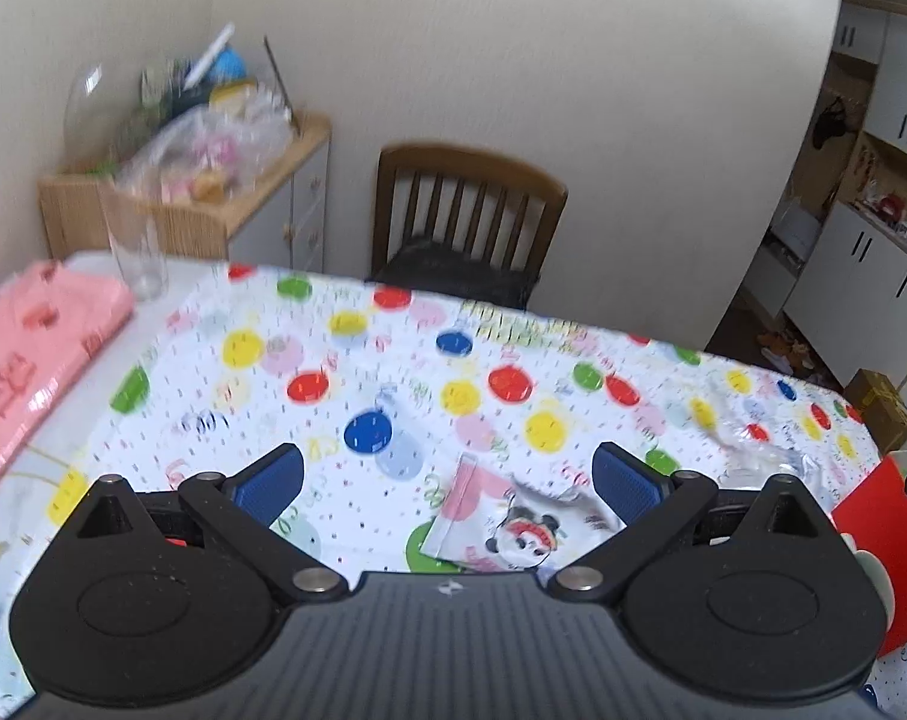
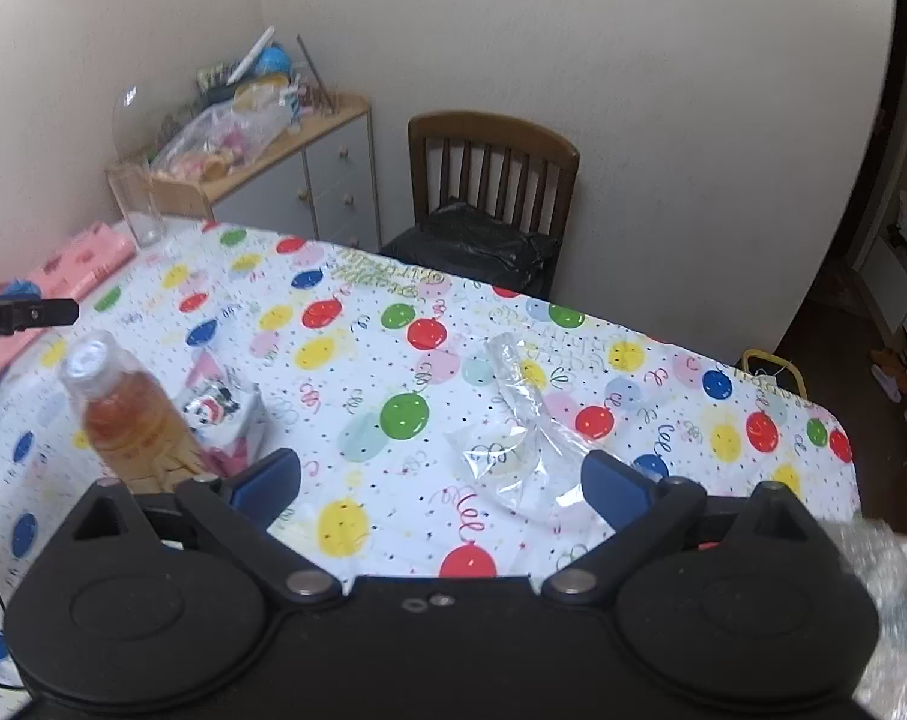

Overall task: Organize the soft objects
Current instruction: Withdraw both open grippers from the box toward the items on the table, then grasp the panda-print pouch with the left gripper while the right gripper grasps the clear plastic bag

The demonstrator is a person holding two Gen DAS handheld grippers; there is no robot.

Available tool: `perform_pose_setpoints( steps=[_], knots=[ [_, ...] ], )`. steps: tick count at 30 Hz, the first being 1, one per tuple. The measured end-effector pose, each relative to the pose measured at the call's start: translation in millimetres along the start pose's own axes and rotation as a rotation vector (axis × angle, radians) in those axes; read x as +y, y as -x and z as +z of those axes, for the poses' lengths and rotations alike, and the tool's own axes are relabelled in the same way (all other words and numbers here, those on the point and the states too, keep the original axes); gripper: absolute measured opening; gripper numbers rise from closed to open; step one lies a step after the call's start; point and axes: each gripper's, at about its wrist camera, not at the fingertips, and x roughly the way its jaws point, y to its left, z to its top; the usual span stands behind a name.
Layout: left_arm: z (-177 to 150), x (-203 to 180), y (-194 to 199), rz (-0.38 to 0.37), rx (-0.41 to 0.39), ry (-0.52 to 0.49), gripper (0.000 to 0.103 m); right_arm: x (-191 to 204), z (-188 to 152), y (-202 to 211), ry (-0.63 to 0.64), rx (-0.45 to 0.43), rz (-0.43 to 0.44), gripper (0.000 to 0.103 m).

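My left gripper (image 1: pixel 447 480) had its blue fingers (image 1: pixel 270 483) spread wide and empty, and the panda pouch (image 1: pixel 513 525) lay flat on the table (image 1: pixel 243 420) just beyond them, toward the right finger. My right gripper (image 2: pixel 441 489) was just as wide and held nothing, with a clear plastic bag (image 2: pixel 522 426) crumpled on the cloth between and past its fingers. To take the pouch well, I judged I should centre the left fingers over its near edge, come down low and close slowly, since thin foil slides away. Further left in the right view a bottle (image 2: pixel 126 408) stood touching the pouch, so a careless sweep could tip it. A pink bag (image 1: pixel 27 354) sat at the far left.
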Motion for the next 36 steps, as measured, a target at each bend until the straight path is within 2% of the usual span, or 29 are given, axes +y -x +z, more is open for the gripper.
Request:
perform_pose_setpoints(
  steps=[7,12,17,23,31,36],
  knots=[
    [-1.5,9.6,-56.6,-0.070,0.138,0.048,0.103,-2.7,11.1,-47.7,0.081,0.085,-0.003,0.094],
    [-4.7,11.4,-91.4,-0.096,0.192,0.054,0.102,-9.7,15.1,-79.2,0.103,0.136,-0.022,0.091],
    [-10.6,17.7,-120.5,-0.109,0.233,0.086,0.102,-18.5,17.1,-109.6,0.115,0.180,-0.054,0.082],
    [-12.5,22.2,-151.3,-0.125,0.292,0.139,0.102,-22.8,21.9,-139.5,0.131,0.214,-0.064,0.081],
    [-21.7,5.6,-169.3,-0.197,0.317,0.034,0.102,-28.8,24.9,-175.3,0.150,0.270,-0.051,0.079],
    [-27.6,4.6,-172.9,-0.212,0.305,-0.010,0.102,-34.2,25.2,-190.7,0.135,0.282,-0.042,0.077]
  ],
)
